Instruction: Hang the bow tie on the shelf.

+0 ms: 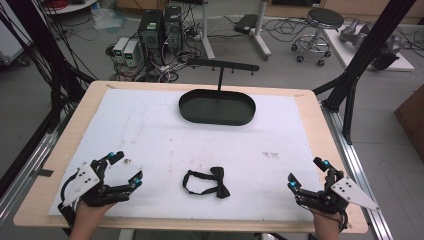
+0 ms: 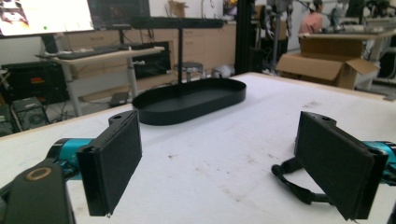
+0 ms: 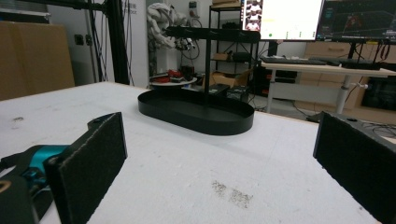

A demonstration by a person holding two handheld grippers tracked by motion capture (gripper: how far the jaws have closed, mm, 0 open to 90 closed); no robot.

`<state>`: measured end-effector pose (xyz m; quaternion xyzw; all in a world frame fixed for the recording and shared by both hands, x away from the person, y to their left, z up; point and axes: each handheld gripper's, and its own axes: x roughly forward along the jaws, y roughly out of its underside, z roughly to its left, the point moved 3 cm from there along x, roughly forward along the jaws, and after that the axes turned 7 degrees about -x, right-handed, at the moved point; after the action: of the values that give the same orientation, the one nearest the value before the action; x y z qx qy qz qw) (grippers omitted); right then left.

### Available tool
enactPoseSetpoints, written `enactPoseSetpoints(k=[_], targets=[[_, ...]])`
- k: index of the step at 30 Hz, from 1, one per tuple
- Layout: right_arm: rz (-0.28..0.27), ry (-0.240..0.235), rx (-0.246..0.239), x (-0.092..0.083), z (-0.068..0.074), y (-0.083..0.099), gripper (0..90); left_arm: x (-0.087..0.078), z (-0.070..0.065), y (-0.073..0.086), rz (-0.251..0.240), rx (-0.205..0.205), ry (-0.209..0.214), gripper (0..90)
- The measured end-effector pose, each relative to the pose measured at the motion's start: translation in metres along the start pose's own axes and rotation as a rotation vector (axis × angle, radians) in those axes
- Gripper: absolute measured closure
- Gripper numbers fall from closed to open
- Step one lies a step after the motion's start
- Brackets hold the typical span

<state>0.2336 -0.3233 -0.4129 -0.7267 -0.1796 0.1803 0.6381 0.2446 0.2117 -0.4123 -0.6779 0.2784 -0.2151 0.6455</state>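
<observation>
- Left gripper point(image 1: 124, 170) sat at the table's 7 o'clock, jaws wide, gripping nothing.
- Right gripper point(image 1: 308, 175) sat at 5 o'clock, jaws likewise wide and empty.
- Black bow tie point(image 1: 207, 182) lay between them at 6 o'clock on the white mat point(image 1: 150, 130).
- Black oval tray point(image 1: 217, 106), bearing an upright rack, stood at 12 o'clock.

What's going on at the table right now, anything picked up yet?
Nothing is picked up yet. A person holds the left gripper and the right gripper low at the near edge of the table, both open and holding nothing. A black bow tie with its strap lies flat on the white mat between them, untouched. Farther back stands a black oval tray with a hanger bar on a post.
</observation>
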Motion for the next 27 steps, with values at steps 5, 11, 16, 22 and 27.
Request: enactPoseSetpoints(k=[5,11,16,22,27], targets=[[0.0,0.002,-0.006,-0.002,-0.001,-0.001,1.6,0.018,-0.016,0.004,0.072,0.009,0.021,17.9],[0.009,0.001,-0.004,-0.004,-0.001,0.0,1.6,0.04,-0.032,0.014,0.168,0.005,0.03,21.6],[0.0,0.008,-0.008,-0.007,-0.002,-0.002,1.6,0.056,-0.041,0.021,0.256,-0.016,0.021,23.7],[-0.003,0.017,-0.008,-0.009,-0.004,-0.003,1.6,0.072,-0.052,0.033,0.37,-0.049,0.052,29.5],[-0.004,0.016,-0.005,-0.008,-0.004,-0.003,1.6,0.089,-0.055,0.038,0.453,-0.067,0.045,34.1]])
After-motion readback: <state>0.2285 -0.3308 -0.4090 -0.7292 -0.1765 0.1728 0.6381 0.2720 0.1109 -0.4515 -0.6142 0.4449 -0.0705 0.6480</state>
